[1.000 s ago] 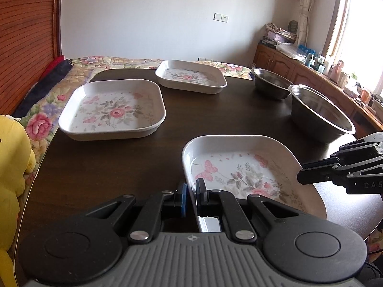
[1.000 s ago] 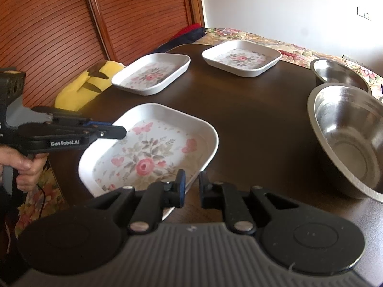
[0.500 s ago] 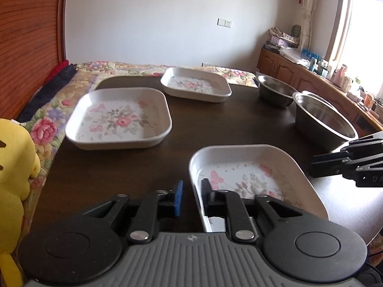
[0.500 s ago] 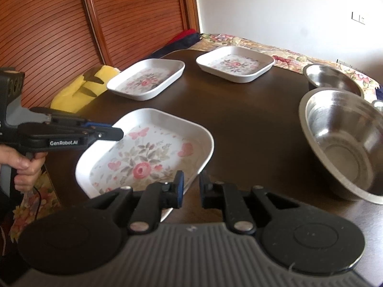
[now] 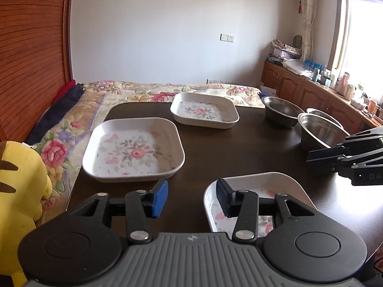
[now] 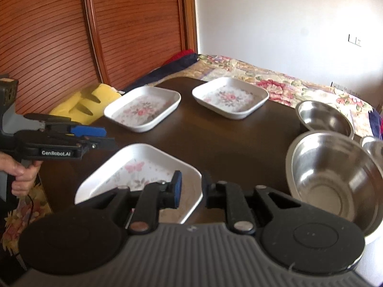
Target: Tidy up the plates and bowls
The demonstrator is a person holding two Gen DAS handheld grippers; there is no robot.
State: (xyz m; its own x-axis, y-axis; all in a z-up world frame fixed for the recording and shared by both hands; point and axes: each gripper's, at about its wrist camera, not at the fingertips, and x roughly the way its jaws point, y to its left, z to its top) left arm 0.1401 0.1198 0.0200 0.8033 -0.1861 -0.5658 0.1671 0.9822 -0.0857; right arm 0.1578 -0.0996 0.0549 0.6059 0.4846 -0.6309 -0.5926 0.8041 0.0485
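Three white square floral plates sit on the dark table (image 5: 239, 148): a near plate (image 5: 275, 186) (image 6: 143, 167), a middle plate (image 5: 134, 148) (image 6: 143, 110) and a far plate (image 5: 203, 110) (image 6: 229, 95). Three steel bowls (image 5: 320, 134) (image 6: 332, 177) stand to the right. My left gripper (image 5: 191, 197) (image 6: 105, 136) hovers over the near plate's left rim, its jaws opening wide and its pads clear of the rim. My right gripper (image 6: 191, 187) (image 5: 330, 148) is at that plate's right corner. Its jaws are opening, with the rim in the gap and not pressed.
A yellow plush toy (image 5: 21, 191) (image 6: 83, 102) lies off the table's left edge on a floral bedspread (image 5: 134, 91). A wooden cabinet (image 5: 311, 88) with clutter runs along the right wall. A person's hand (image 6: 21, 174) holds the left gripper's handle.
The left jaws went from shut on the near plate's rim to wide apart. The right jaws opened a little. Both grippers rose slightly, so more of the room shows.
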